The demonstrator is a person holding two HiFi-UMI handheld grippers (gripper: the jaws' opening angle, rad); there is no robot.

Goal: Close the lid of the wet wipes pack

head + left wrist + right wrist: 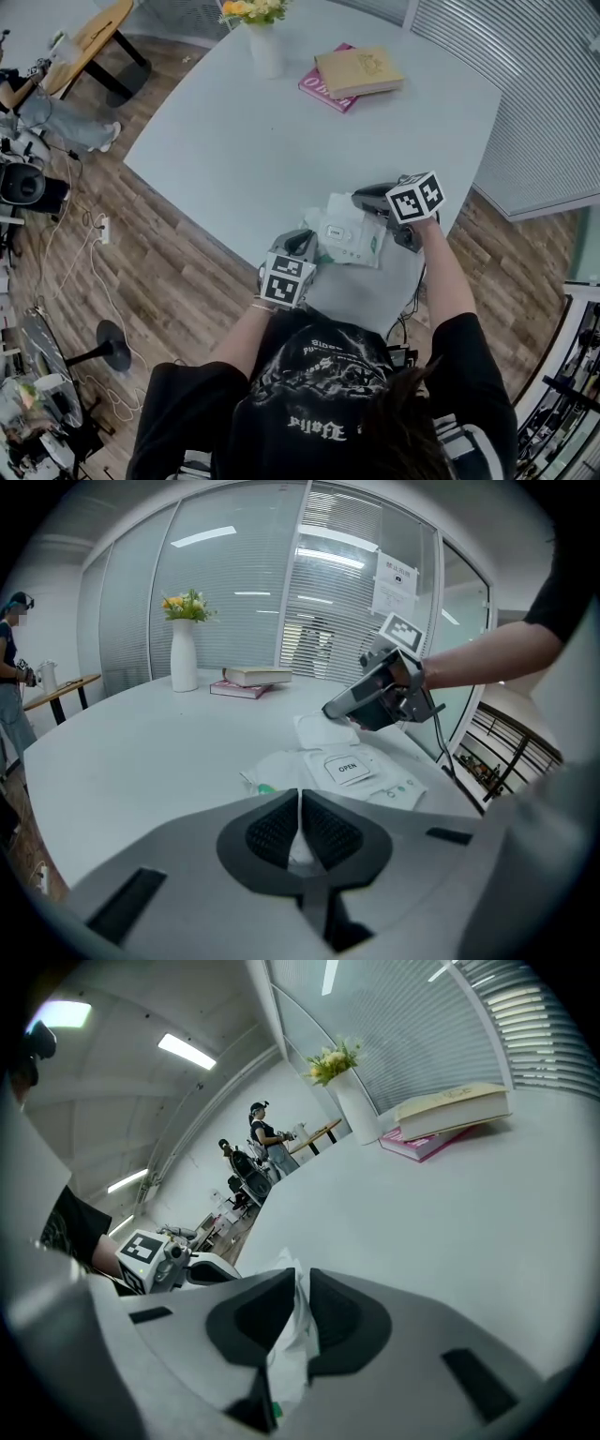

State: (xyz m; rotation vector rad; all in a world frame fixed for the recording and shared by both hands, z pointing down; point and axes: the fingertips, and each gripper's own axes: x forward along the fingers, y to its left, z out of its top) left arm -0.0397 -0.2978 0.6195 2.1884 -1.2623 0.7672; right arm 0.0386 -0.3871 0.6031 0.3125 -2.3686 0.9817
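Note:
The white wet wipes pack point(354, 240) lies near the table's front edge, with a label reading OPEN point(347, 767) flat on top. At its near left end, my left gripper point(307, 246) is shut on the thin white edge of the pack point(300, 847). From the far right, my right gripper point(361, 200) reaches to the pack's far end point(319, 731). In the right gripper view, crinkled white film of the pack point(292, 1330) stands pinched between its pads. Whether that film is the lid flap or the pack's end seal I cannot tell.
The pack rests on a white table point(244, 159). A white vase of flowers point(265, 42) and two stacked books point(352, 75) stand at the far side. The table's edge point(225, 230) runs just left of my left gripper. People stand far back in the room point(267, 1138).

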